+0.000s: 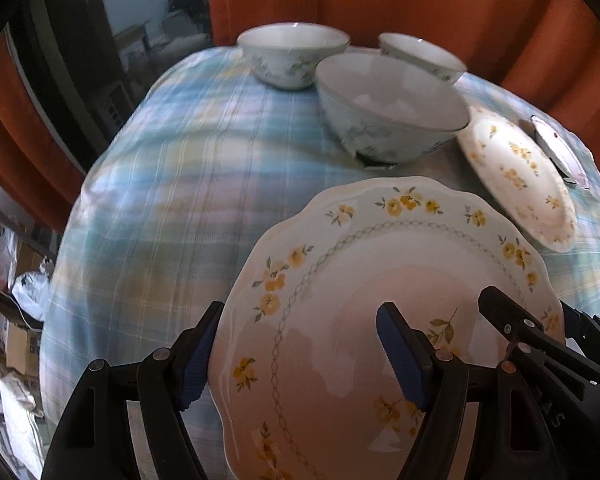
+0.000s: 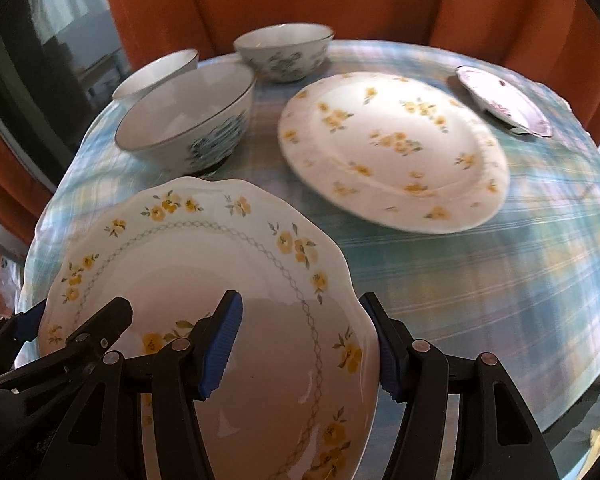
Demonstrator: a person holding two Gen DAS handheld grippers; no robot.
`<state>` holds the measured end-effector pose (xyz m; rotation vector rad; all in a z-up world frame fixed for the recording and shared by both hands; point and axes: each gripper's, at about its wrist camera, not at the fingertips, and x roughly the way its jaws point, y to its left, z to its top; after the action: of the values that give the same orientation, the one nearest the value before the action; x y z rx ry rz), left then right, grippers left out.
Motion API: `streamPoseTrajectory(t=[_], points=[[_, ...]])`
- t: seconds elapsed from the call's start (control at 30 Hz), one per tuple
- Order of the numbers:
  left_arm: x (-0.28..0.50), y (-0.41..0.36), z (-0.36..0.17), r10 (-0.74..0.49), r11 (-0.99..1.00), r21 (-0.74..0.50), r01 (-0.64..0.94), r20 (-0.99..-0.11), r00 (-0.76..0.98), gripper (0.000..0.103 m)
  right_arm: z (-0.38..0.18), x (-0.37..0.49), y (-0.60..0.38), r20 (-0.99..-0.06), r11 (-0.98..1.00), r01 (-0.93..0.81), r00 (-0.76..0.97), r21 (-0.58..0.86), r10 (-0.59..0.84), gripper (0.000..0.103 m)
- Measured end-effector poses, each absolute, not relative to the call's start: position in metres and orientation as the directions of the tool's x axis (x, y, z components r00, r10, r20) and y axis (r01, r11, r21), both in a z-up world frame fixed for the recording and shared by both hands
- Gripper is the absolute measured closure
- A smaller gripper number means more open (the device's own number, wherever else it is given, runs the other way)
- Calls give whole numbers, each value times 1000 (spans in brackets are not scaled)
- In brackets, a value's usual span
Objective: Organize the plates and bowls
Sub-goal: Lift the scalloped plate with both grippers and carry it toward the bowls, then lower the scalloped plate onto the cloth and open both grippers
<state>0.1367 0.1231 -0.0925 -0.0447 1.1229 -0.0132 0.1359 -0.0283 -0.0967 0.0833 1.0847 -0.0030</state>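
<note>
1. The scalloped white ceramic plate with yellow flowers is sitting at the near edge of the round table with the blue plaid cloth; whether it is lifted or resting I cannot tell.
2. The left gripper is straddling this plate's left rim, jaws fairly wide, one finger over the plate and one outside.
3. The right gripper is doing the same on the plate's right rim.
4. Beyond the plate, the round white flowered plate is lying to the right, and the large white bowl with blue flowers to the left.
5. Risk, in my judgement: the glazed rim is slipping if the two grips are closing unevenly, and the plate is tipping off the near table edge.
</note>
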Motion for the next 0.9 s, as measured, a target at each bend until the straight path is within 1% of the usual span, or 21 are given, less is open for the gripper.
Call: streamPoseTrajectory(t=[0.17,0.23,0.37,0.47,0.57,0.7,0.77,0.83,0.87,0.9], points=[[140,126,-105,-46,998,-58,-18,-919,392,27,-106,138,-24,-900,998,37,436,49,28,38],[141,124,-105,-35,999,-45,-14,-913,407,27,-109,140,-23,-906,999,37,423,34,15,38],[147,125,-109,-42,998,-61,-33,-912,409,26,-112,144,-25,-905,998,45,424,39,17,38],[151,128,-110,-54,995,-83,-54,-912,407,26,-110,146,-20,-902,1000,30,431,-7,-19,38],[152,131,-110,-41,994,-76,-73,-918,394,24,-110,148,-22,-907,1000,26,421,3,-9,38],[145,130,-108,-36,995,-66,-70,-930,366,23,-110,149,-22,-926,1000,2,378,18,16,36],[140,130,-103,-26,997,-51,-60,-930,368,20,-106,145,-23,-928,1000,-14,372,12,16,34],[135,126,-95,13,999,-5,-46,-925,380,18,-98,141,-24,-923,1000,-23,385,-2,7,29],[132,125,-90,15,999,1,-37,-920,392,17,-90,139,-26,-917,1000,-26,399,-2,9,25],[130,125,-84,8,999,-5,-33,-915,404,17,-86,138,-26,-912,1000,-28,409,-3,9,24]])
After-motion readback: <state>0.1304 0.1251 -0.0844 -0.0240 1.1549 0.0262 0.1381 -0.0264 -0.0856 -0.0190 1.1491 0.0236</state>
